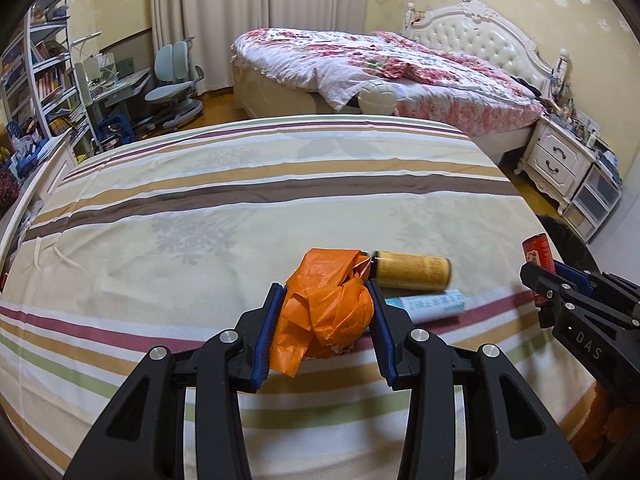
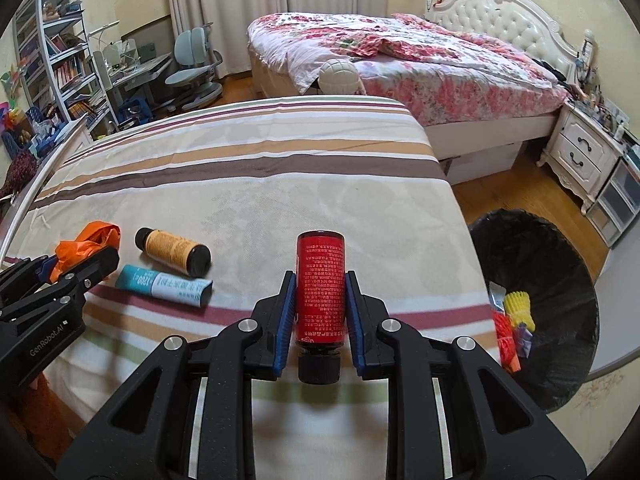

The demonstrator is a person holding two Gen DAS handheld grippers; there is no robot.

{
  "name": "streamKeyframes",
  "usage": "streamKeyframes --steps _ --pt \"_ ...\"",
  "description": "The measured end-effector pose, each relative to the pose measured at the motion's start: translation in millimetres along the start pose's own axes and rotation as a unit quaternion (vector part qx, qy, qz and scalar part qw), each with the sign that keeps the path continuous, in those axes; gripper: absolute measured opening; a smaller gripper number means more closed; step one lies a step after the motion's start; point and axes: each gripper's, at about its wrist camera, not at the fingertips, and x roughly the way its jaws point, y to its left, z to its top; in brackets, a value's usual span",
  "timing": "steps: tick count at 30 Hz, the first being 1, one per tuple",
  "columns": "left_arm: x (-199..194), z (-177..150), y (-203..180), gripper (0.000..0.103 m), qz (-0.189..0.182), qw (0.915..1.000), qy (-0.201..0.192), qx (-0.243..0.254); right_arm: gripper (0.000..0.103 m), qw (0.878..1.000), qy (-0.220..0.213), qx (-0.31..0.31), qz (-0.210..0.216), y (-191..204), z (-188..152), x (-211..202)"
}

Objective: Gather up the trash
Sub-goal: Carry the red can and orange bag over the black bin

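Observation:
My left gripper [image 1: 325, 304] is shut on a crumpled orange plastic bag [image 1: 328, 312] over the striped bed cover [image 1: 240, 208]. My right gripper [image 2: 320, 292] is shut on a red bottle [image 2: 320, 280], cap toward the camera, held above the bed's near right part. In the left wrist view the right gripper [image 1: 538, 284] shows at the right with the red bottle [image 1: 538, 250]. A yellow bottle [image 2: 174, 250] and a light blue tube [image 2: 164, 285] lie on the cover between the grippers. A black-lined trash bin [image 2: 560, 264] stands on the floor right of the bed, holding some trash.
A second bed with a floral quilt [image 2: 400, 52] stands behind, a white nightstand [image 2: 580, 160] at its right. A desk, a blue chair [image 2: 196, 68] and bookshelves [image 2: 52, 64] are at the far left. The wooden floor [image 2: 520, 196] lies between the beds.

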Motion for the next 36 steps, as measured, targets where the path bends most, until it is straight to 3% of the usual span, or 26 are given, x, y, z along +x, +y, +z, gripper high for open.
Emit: streamKeyframes --steps 15,36 --pt "-7 -8 -66 0.042 -0.029 0.9981 -0.013 0.053 0.023 0.999 -0.023 0.043 -0.016 -45 -27 -31" --pt "15 6 -172 0.042 -0.082 0.9887 -0.024 0.123 0.023 0.986 -0.046 0.127 -0.097 -155 -36 -42"
